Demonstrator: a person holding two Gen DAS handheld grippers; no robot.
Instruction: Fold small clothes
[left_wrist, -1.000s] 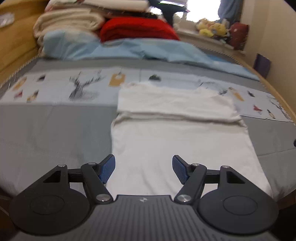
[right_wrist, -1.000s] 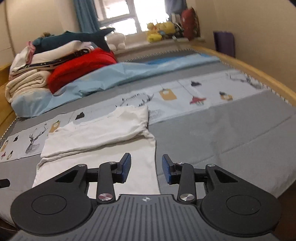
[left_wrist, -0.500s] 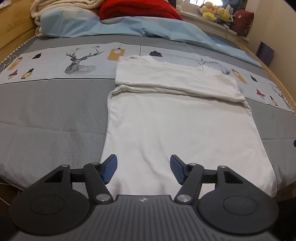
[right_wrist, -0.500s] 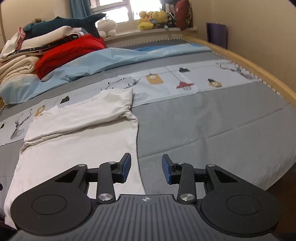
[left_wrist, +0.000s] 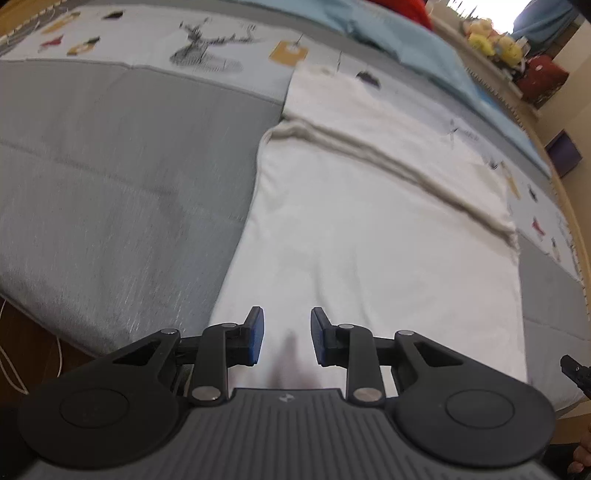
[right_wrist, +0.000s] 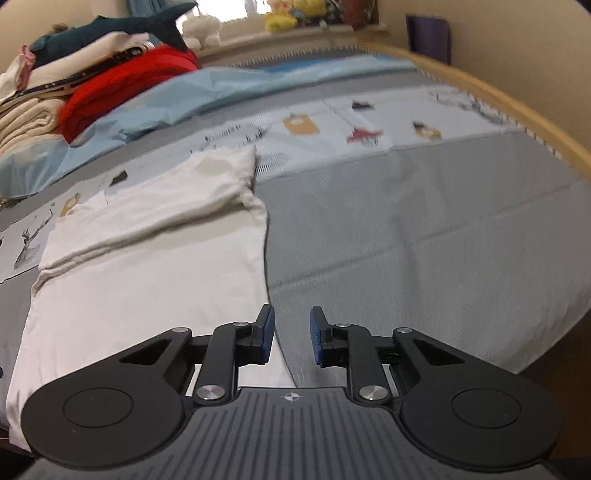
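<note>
Open grey bedspread (right_wrist: 424, 236) lies right of the white garment (right_wrist: 147, 280), and more grey bedspread lies to the garment's left: free passage at both sides. Far end blocked by rumpled blue sheet (right_wrist: 221, 92), red blanket (right_wrist: 122, 81) and stacked cream bedding (right_wrist: 26, 122). Wooden bed rail (right_wrist: 517, 110) bounds the right edge.

Both grippers now sit lower and closer to the shirt (left_wrist: 369, 258) than a second ago. The left gripper (left_wrist: 286, 338) narrows over the near hem, jaws closing around cloth. The right gripper (right_wrist: 291, 339) is closing at the shirt's right edge.
</note>
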